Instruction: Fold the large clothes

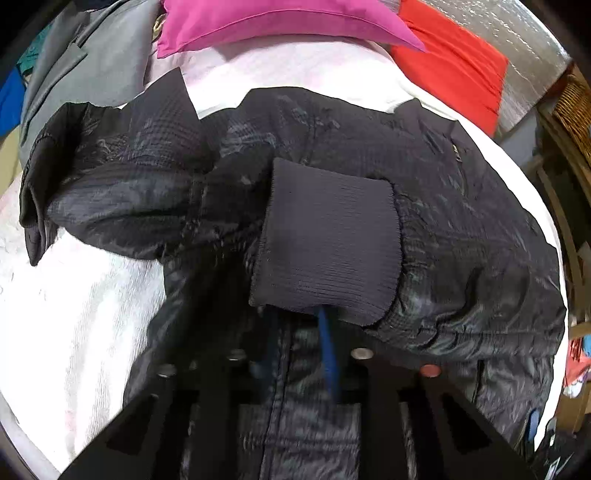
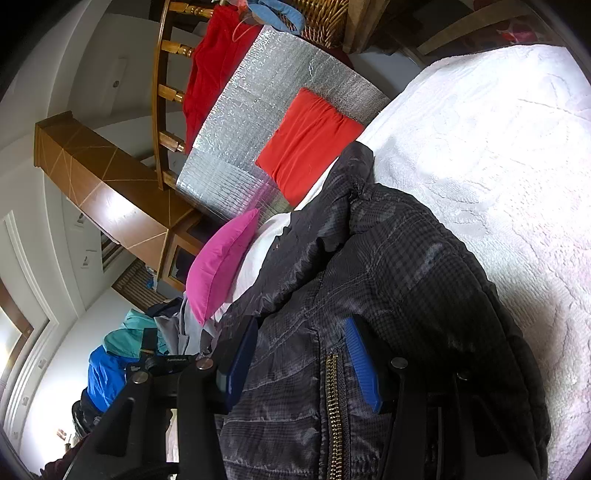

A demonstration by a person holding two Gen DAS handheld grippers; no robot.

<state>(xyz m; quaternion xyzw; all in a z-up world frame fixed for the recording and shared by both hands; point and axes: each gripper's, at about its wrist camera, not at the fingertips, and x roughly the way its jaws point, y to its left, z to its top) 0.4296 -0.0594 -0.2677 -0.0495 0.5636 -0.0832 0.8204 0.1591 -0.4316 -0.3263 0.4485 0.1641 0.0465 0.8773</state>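
A black padded jacket [image 1: 461, 229] lies on a white bedspread [image 1: 74, 314]. Its sleeve is folded across the body, and the ribbed cuff [image 1: 325, 243] is at the centre of the left wrist view. My left gripper [image 1: 295, 354] is just below the cuff, its blue pads [image 1: 330, 358] slightly apart under the cuff's edge; I cannot tell whether they pinch it. In the right wrist view the jacket [image 2: 406, 266] fills the centre, with a gold zipper [image 2: 334, 398]. My right gripper [image 2: 301, 358] is open, its blue pads [image 2: 364, 365] wide apart over the jacket fabric.
A magenta pillow [image 1: 266, 22] and a red pillow [image 1: 454, 62] lie at the bed's head. A grey garment [image 1: 85, 62] and other clothes are piled at the left. A silver foil sheet [image 2: 258, 122], wooden headboard [image 2: 162, 92] and wicker basket [image 2: 321, 18] stand beyond.
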